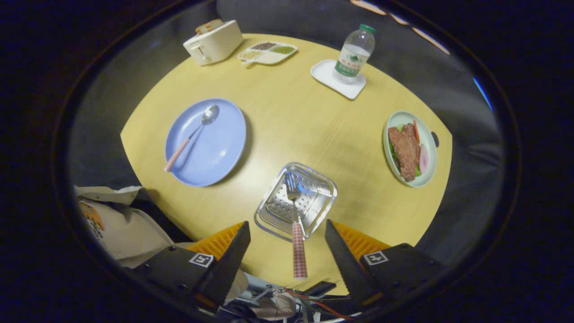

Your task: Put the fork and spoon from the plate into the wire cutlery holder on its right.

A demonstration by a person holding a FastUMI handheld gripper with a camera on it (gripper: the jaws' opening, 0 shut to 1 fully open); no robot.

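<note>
Gripper view looks down on a round yellow tabletop [291, 121]. The gripper [287, 235] hangs above the near edge with its fingers spread wide apart, grasping nothing. Between them stands the fork [296, 224], tines down inside the perforated metal cutlery holder [314, 197], its checked handle sticking up out of the holder and touching neither finger. The holder sits near the near edge of the tabletop. To its left, towards the left edge, the blue plate [219, 148] carries the spoon [190, 137], bowl pointing towards the far edge and checked handle towards the near-left rim. At the right edge is a pale green dish of meat [410, 150]. Along the far edge stand a toaster [214, 41], a divided snack tray [267, 52] and a water bottle [354, 54] on a white tray [329, 78].
</note>
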